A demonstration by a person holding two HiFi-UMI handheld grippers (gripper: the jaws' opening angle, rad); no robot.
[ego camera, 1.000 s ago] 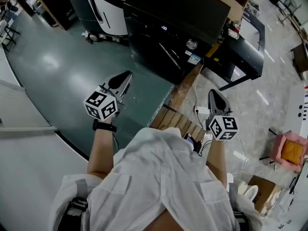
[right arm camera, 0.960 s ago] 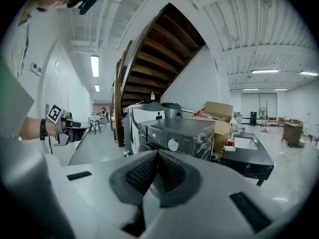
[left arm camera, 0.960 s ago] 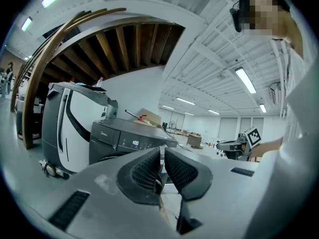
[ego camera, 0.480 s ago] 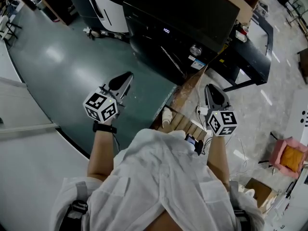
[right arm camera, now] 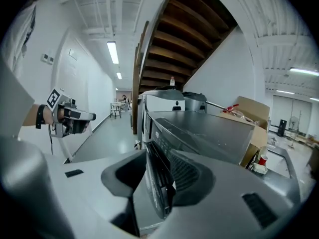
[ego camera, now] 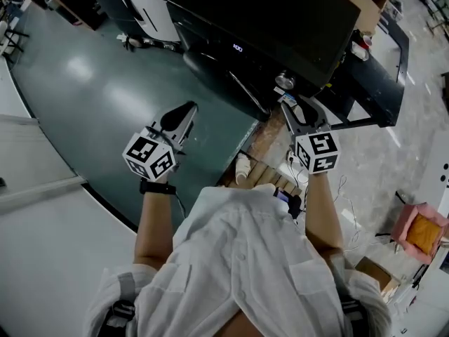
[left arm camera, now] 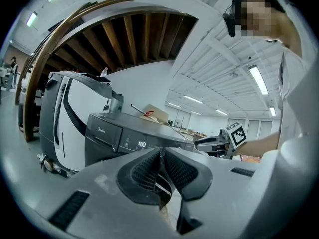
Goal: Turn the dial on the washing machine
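Note:
The black washing machine (ego camera: 280, 20) stands at the top of the head view, with a lit display (ego camera: 238, 48) and a silver dial (ego camera: 285, 81) on its front edge. My right gripper (ego camera: 290, 109) points up at the dial, its tips just short of it, jaws slightly open with nothing between them. In the right gripper view the gripper (right arm camera: 158, 158) frames the machine's front panel (right arm camera: 160, 133); I cannot make out the dial there. My left gripper (ego camera: 184, 112) hangs over the green floor to the left, shut and empty. The left gripper view shows its jaws (left arm camera: 162, 153) together and the machine (left arm camera: 124, 138) ahead.
A white and grey appliance (ego camera: 151, 5) stands left of the washing machine. A cardboard box (ego camera: 368, 2) sits behind it on the right. Wooden slats (ego camera: 270, 177) and a power strip with cables (ego camera: 291, 161) lie on the floor by the person's feet. A pink box (ego camera: 421, 234) is far right.
My right gripper has risen up and left from beside the wooden slats to just under the dial, and its jaws have parted a little. The left gripper has hardly moved.

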